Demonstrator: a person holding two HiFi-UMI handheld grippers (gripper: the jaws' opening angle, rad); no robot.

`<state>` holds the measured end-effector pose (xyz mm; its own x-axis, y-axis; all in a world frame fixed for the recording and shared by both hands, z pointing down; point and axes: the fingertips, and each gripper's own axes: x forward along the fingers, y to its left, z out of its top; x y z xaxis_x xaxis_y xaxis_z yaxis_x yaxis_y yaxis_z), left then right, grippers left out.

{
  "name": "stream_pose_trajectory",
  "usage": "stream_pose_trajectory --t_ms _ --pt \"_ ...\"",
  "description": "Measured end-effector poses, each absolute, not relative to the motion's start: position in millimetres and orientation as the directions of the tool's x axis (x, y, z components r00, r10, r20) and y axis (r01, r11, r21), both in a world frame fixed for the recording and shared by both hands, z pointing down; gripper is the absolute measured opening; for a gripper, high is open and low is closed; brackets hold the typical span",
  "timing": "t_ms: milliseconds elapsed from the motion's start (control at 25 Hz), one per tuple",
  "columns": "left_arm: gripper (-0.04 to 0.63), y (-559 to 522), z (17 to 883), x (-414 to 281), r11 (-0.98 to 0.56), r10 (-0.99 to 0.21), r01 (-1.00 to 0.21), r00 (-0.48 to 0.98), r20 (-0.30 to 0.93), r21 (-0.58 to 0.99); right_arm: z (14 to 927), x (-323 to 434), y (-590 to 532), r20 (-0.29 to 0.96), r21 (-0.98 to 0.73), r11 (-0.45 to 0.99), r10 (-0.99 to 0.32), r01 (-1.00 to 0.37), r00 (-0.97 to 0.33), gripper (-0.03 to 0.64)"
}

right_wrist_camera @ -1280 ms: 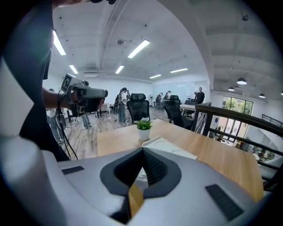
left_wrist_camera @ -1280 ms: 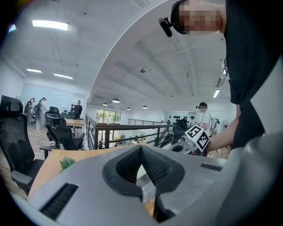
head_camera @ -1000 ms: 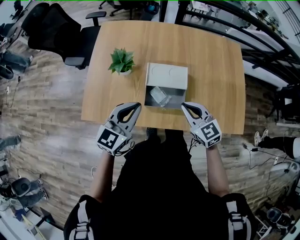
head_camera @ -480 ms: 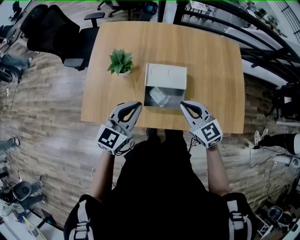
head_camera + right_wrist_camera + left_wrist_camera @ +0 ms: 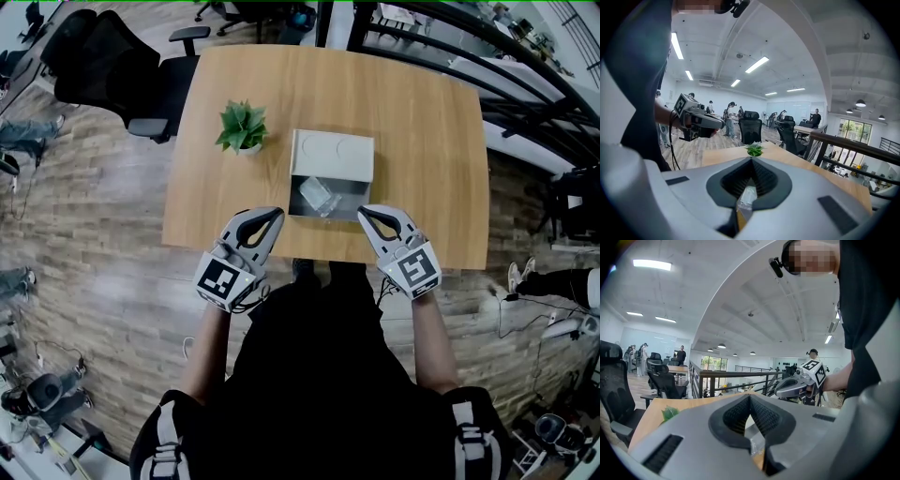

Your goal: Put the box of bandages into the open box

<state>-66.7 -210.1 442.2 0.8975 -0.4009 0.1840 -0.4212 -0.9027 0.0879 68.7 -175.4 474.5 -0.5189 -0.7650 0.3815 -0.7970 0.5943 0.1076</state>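
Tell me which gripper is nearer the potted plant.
The left gripper, at the head view's left. The potted plant stands left of the open box, on its side; the right gripper sits by the box's other corner.

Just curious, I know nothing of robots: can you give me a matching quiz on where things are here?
1 plant
2 open box
3 office chair
4 right gripper

A on the floor beside the table
B over the table's near edge
C middle of the table
D on the table, left of the box

Pairs: 1-D, 2-C, 3-A, 4-B
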Motion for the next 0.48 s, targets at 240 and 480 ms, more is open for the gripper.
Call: stream_pose_trajectory --t_ms 240,480 --pt "0.021 -208.2 439.3 -65.9 -0.902 -0.402 -0.421 0.901 0.167 0.100 469.8 65.6 -175.4 0.385 0.114 0.595 -0.764 -0.795 -0.517 0.025" --pt "0.021 -206.1 443.0 -64.1 -0.905 -0.395 -0.415 0.902 0.174 0.093 469.3 65.8 -173.8 0.382 0.092 0.578 -0.773 -0.811 -0.507 0.025"
